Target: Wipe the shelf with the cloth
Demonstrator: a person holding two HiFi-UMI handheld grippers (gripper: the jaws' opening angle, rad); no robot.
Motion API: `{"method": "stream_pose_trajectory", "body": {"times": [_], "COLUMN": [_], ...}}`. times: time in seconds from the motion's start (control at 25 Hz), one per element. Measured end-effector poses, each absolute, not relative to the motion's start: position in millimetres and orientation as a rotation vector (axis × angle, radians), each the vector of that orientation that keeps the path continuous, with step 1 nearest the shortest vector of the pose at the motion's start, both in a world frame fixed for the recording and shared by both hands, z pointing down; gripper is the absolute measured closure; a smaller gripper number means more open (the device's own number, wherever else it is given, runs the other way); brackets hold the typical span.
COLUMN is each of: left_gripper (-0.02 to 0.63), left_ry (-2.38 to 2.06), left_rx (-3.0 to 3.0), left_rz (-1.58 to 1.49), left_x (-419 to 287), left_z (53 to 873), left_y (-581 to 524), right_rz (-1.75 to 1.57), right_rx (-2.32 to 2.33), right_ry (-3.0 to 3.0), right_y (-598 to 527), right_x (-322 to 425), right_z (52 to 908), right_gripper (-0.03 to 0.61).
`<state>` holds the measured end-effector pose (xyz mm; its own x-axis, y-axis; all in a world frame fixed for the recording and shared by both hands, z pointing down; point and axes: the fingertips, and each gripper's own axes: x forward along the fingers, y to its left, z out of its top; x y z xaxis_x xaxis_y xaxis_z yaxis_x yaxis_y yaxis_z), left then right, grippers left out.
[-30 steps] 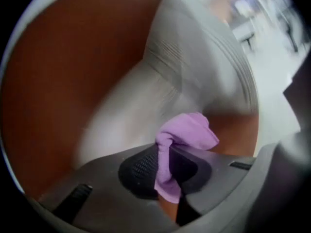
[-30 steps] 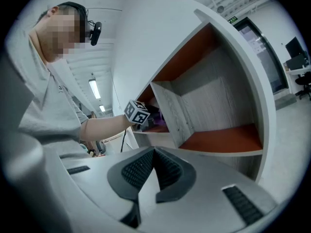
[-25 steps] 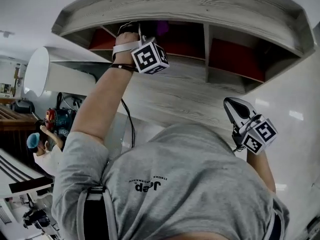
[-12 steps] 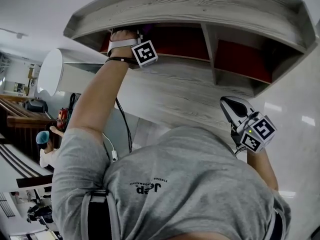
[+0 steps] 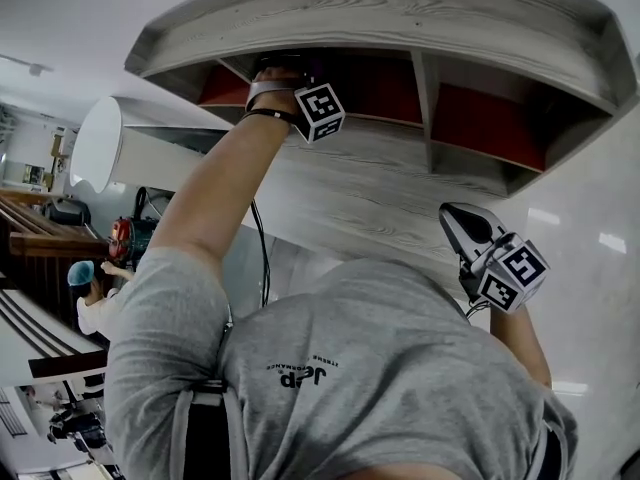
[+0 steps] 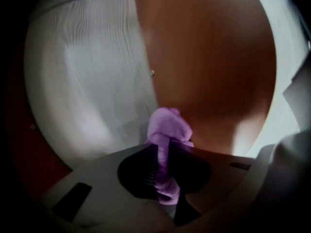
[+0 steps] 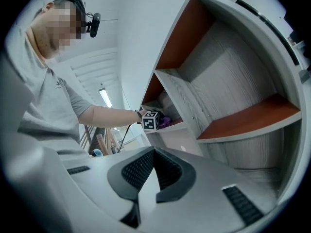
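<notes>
Left gripper view: we found left tongs (image 6: 163,152) clamped on purple cloth (image 6: 167,127) inside the shelf (image 6: 87,96); right tongs (image 7: 154,151) closed, empty.

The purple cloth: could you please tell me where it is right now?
The cloth is pinched between the jaws of the left gripper, held up inside the shelf, left of its upright divider in the head view.

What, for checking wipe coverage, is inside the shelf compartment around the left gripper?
The left gripper shut on a purple cloth, facing grey wood-grain and a reddish panel. Surface under the cloth is covered.
</notes>
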<state>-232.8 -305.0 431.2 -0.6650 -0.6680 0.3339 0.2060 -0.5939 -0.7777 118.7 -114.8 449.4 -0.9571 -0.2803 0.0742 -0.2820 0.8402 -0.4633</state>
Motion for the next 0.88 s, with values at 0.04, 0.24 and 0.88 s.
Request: {"method": "stream_pose_trajectory", "body": {"times": [0.04, 0.24, 0.88], "left_gripper": [0.541, 0.543, 0.541], "left_ry": [1.013, 1.115, 1.226], "left_rx": [-0.899, -1.144, -0.673], "left_rz": [-2.274, -2.290, -1.721], "left_x": [-233.1, -225.5, -211.9], "left_z": [438.4, 441.2, 281.2], "left_y": [-304.3, -302.5, -251.3], "right_rz": [0.762, 0.757, 0.679], "right_rx": [0.465, 0.487, 0.385], "right_ry": [-3.007, -3.012, -3.028], "right_y": [-114.9, -117.5, -113.7], "right_x": [119.2, 121.7, 95.1], "right_z": [450.5, 449.6, 426.4], "right_gripper": [0.572, 0.573, 0.572]}}
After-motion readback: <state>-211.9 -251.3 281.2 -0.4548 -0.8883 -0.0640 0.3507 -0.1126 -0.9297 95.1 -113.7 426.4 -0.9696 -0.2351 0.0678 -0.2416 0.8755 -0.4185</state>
